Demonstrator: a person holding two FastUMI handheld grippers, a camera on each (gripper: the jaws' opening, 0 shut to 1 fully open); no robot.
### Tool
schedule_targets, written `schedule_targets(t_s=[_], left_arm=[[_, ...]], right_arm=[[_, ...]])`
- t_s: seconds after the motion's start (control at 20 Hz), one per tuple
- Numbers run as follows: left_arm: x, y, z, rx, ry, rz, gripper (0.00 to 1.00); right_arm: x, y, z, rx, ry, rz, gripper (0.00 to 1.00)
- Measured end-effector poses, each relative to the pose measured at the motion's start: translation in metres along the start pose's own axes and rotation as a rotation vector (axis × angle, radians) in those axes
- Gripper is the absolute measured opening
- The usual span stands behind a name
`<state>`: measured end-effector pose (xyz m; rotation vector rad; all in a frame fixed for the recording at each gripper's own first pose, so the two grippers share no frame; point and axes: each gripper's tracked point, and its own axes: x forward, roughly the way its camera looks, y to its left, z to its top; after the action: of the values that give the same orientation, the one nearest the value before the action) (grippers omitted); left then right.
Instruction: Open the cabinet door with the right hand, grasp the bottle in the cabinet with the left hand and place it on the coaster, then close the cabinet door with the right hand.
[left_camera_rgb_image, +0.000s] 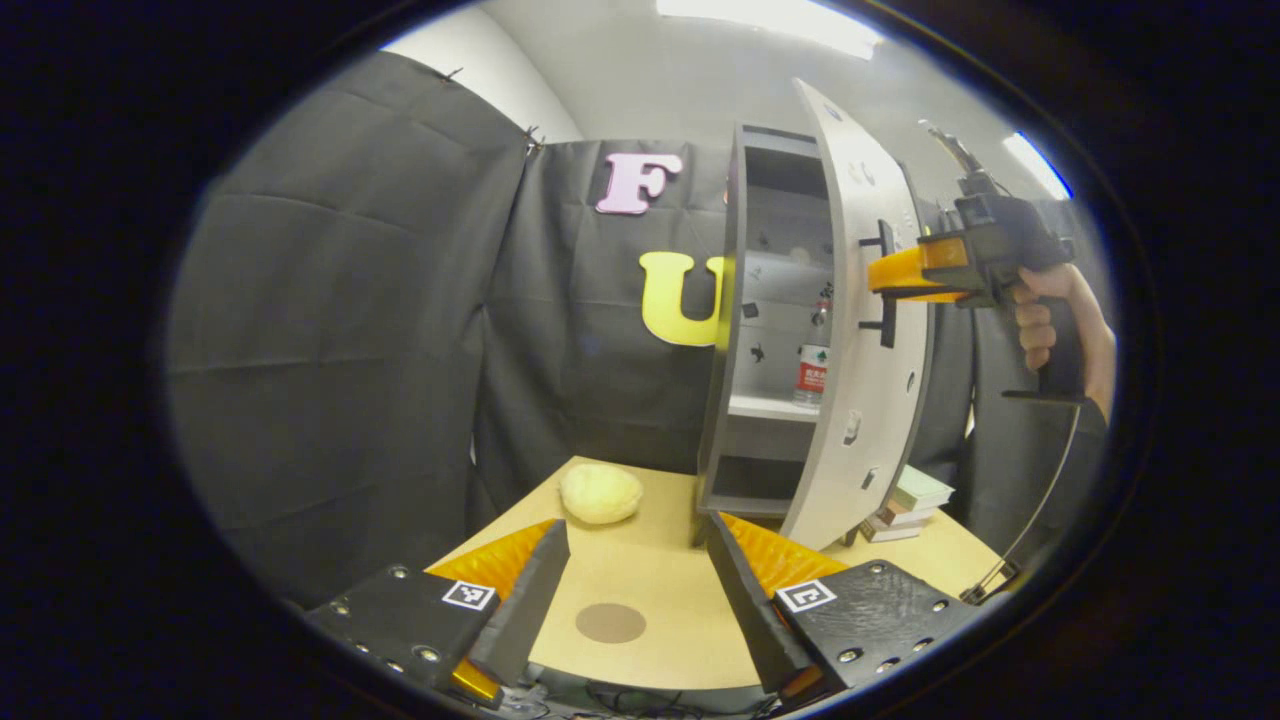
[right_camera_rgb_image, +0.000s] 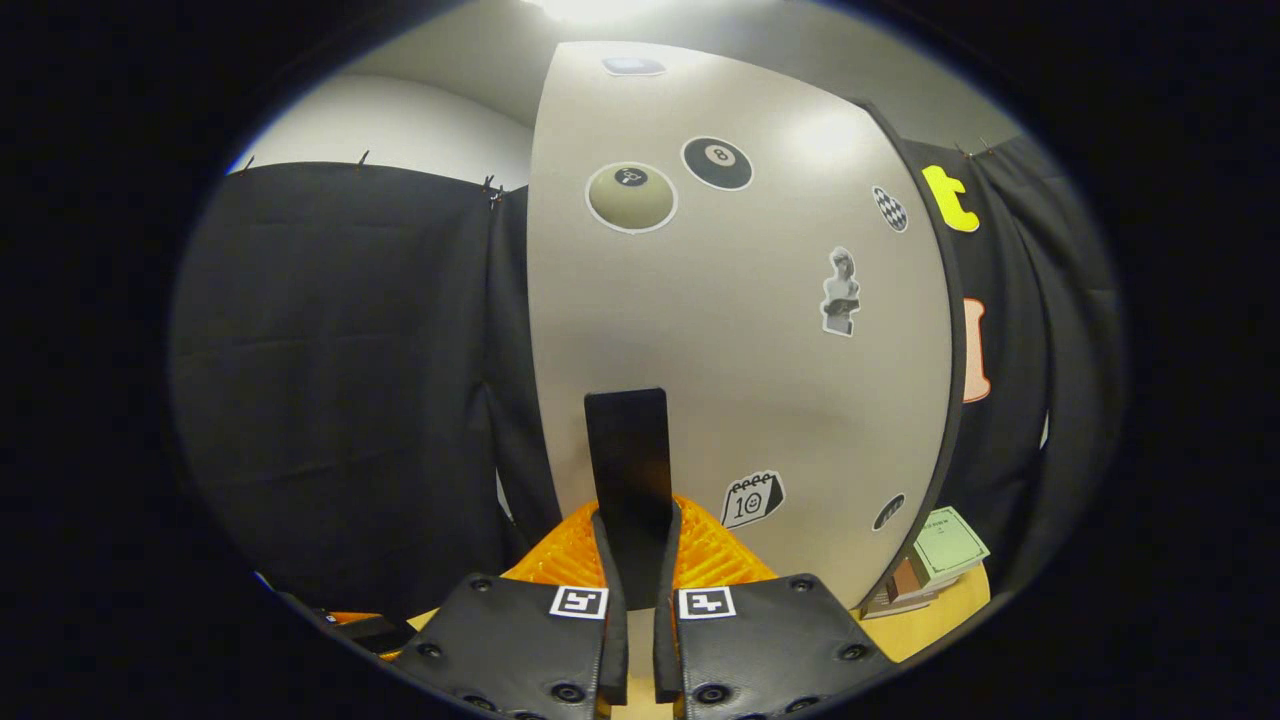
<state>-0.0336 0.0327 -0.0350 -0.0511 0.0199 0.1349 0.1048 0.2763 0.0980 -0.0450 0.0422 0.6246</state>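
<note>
In the left gripper view the cabinet (left_camera_rgb_image: 735, 330) stands on the table with its white door (left_camera_rgb_image: 860, 400) swung partly out. A bottle (left_camera_rgb_image: 813, 362) with a red and white label stands on a shelf inside. My right gripper (left_camera_rgb_image: 885, 278), held by a hand, is shut on the door's black handle (left_camera_rgb_image: 884, 284). My left gripper (left_camera_rgb_image: 635, 590) stands open low over the table, with a round brown coaster (left_camera_rgb_image: 610, 622) between its fingers. In the right gripper view my right gripper (right_camera_rgb_image: 637, 560) is clamped on the handle (right_camera_rgb_image: 628, 470) against the stickered door (right_camera_rgb_image: 740, 340).
A pale yellow rounded object (left_camera_rgb_image: 600, 493) lies on the wooden table (left_camera_rgb_image: 650, 575) left of the cabinet. A stack of books (left_camera_rgb_image: 908, 503) sits to the cabinet's right, and the same stack of books (right_camera_rgb_image: 935, 560) sits behind the door. Black cloth walls surround the table.
</note>
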Motion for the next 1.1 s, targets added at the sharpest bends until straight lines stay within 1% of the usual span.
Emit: schedule_targets(t_s=[0.15,0.2,0.25,0.3,0.35,0.4,0.45,0.5,0.65,0.9,0.95,1.0,1.05,1.1], left_arm=[[0.008,-0.007,-0.005,0.009,0.025,-0.028,0.84],[0.013,-0.012,-0.005,0.011,0.028,-0.040,0.86],[0.020,-0.018,-0.006,0.014,0.029,-0.052,0.84],[0.025,-0.023,-0.005,0.018,0.031,-0.065,0.86],[0.028,-0.026,-0.004,0.021,0.032,-0.077,0.86],[0.029,-0.030,-0.004,0.024,0.034,-0.090,0.86],[0.032,-0.034,-0.004,0.027,0.035,-0.105,0.86],[0.033,-0.038,-0.004,0.030,0.037,-0.118,0.84],[0.040,-0.052,-0.007,0.036,0.047,-0.155,0.84],[0.052,-0.074,-0.009,-0.079,0.076,-0.198,0.84],[0.052,-0.078,-0.011,-0.090,0.079,-0.207,0.86],[0.051,-0.083,-0.012,-0.088,0.082,-0.222,0.84],[0.055,-0.088,-0.008,-0.076,0.074,-0.226,0.84],[0.055,-0.091,-0.003,-0.063,0.061,-0.234,0.89]], right_arm=[[-0.007,-0.006,-0.001,0.011,0.011,0.012,0.10],[-0.009,-0.007,0.000,0.011,0.005,0.006,0.12],[-0.012,-0.007,-0.001,0.014,-0.001,-0.003,0.12],[-0.015,-0.008,-0.001,0.019,-0.005,-0.009,0.12],[-0.017,-0.010,-0.002,0.026,-0.008,-0.015,0.12],[-0.020,-0.012,-0.002,0.029,-0.012,-0.020,0.10],[-0.023,-0.015,-0.002,0.030,-0.018,-0.029,0.10],[-0.027,-0.017,-0.003,0.032,-0.022,-0.040,0.12],[-0.035,-0.023,-0.004,0.041,-0.026,-0.075,0.12],[-0.048,-0.037,-0.005,0.071,-0.018,-0.155,0.11],[-0.054,-0.042,-0.003,0.073,-0.024,-0.175,0.11],[-0.059,-0.047,-0.003,0.075,-0.034,-0.196,0.11],[-0.062,-0.053,-0.003,0.076,-0.043,-0.215,0.11],[-0.065,-0.058,-0.003,0.078,-0.048,-0.233,0.11]])
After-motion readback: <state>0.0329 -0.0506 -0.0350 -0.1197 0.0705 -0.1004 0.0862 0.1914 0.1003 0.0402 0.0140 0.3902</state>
